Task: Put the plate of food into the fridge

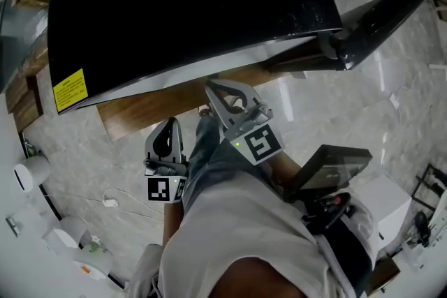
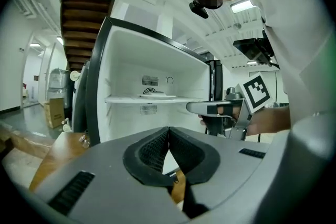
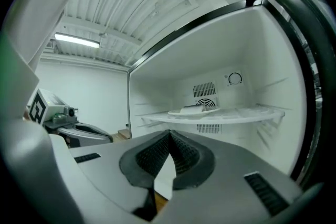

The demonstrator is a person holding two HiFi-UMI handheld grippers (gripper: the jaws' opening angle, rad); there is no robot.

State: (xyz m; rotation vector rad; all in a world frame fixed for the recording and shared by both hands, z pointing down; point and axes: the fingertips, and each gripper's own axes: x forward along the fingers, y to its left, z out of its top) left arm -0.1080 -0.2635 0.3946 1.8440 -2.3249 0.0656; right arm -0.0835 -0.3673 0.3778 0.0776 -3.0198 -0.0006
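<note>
Flat white plate (image 3: 193, 110) w/ a pale piece of food on it sits on the pale translucent shelf (image 3: 252, 114) inside the black-cased fridge w/ a white interior (image 3: 262, 50). It's toward the back wall, just in front of the slotted vent grille (image 3: 205, 89). The compartment stands open to both gripper views.

Grey left gripper (image 2: 168, 131): black ribbed pads closed tip to tip, nothing between them. Grey right gripper (image 3: 169, 135): same, pads meet at the tips, holding nothing. Both are outside the fridge, pointing approx. at the open compartment and well apart from the plate.

In the left gripper view the right gripper shows at the right, held in a hand (image 2: 268, 120), w/ its black-and-white marker cube (image 2: 257, 93) above it. In the right gripper view the left gripper shows at the left edge, beside the fridge opening.

Head view: both grippers are side by side in front of the person in a white top (image 1: 237, 234), the right one further fwd. They sit just below the fridge's black top (which has a yellow sticker (image 1: 70, 89) near its left corner). Under them is a pale marbled floor (image 1: 335, 108), w/ a wood-coloured strip (image 1: 160, 107) along the fridge's foot.
</note>
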